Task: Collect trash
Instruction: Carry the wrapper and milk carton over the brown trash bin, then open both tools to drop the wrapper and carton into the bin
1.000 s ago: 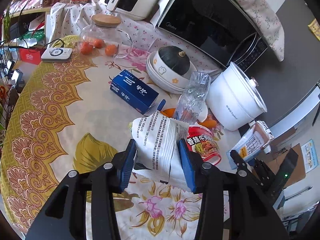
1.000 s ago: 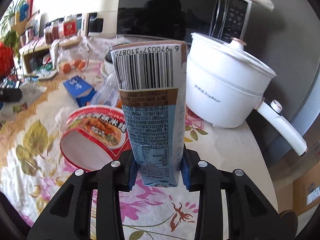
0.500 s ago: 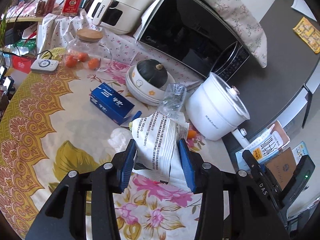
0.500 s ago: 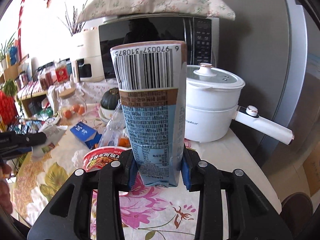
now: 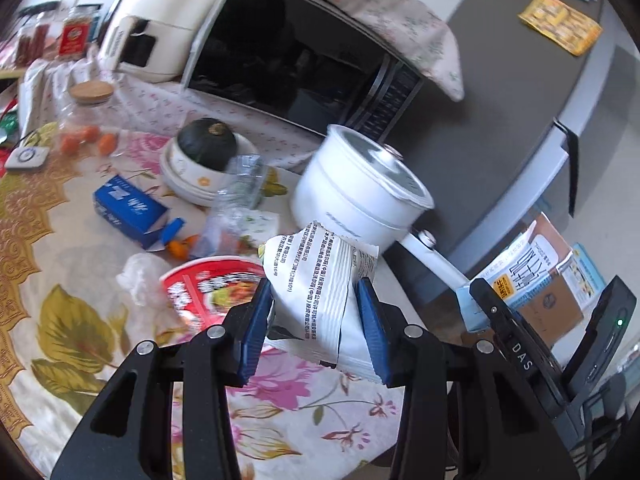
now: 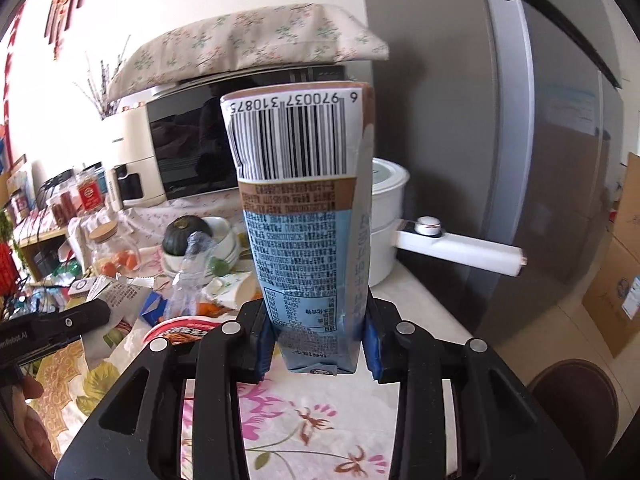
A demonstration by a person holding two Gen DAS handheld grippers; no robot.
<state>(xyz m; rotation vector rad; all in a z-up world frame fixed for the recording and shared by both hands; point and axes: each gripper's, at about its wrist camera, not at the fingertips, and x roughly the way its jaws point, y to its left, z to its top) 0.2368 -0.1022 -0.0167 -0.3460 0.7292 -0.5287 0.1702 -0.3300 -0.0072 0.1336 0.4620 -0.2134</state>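
My left gripper (image 5: 316,332) is shut on a white printed snack wrapper (image 5: 320,292), held above the table. My right gripper (image 6: 320,344) is shut on a blue and brown drink carton (image 6: 304,216), held upright off the table; the carton also shows at the right edge of the left wrist view (image 5: 528,272). On the table lie a red instant-noodle cup (image 5: 208,284), a crushed clear plastic bottle (image 5: 236,196), a crumpled white tissue (image 5: 140,276), orange peel (image 5: 180,248) and an open blue box (image 5: 128,208).
A white electric pot (image 5: 360,192) with a long handle stands at the table's right. Behind are a microwave (image 5: 296,60), stacked bowls with a dark squash (image 5: 204,152), a glass jar of tomatoes (image 5: 88,120) and a grey fridge (image 6: 552,160). Cardboard boxes (image 6: 624,272) sit on the floor.
Both grippers have risen and drawn back from the table with their loads. The noodle cup, hidden behind the wrapper half a second ago, shows again in the left view.
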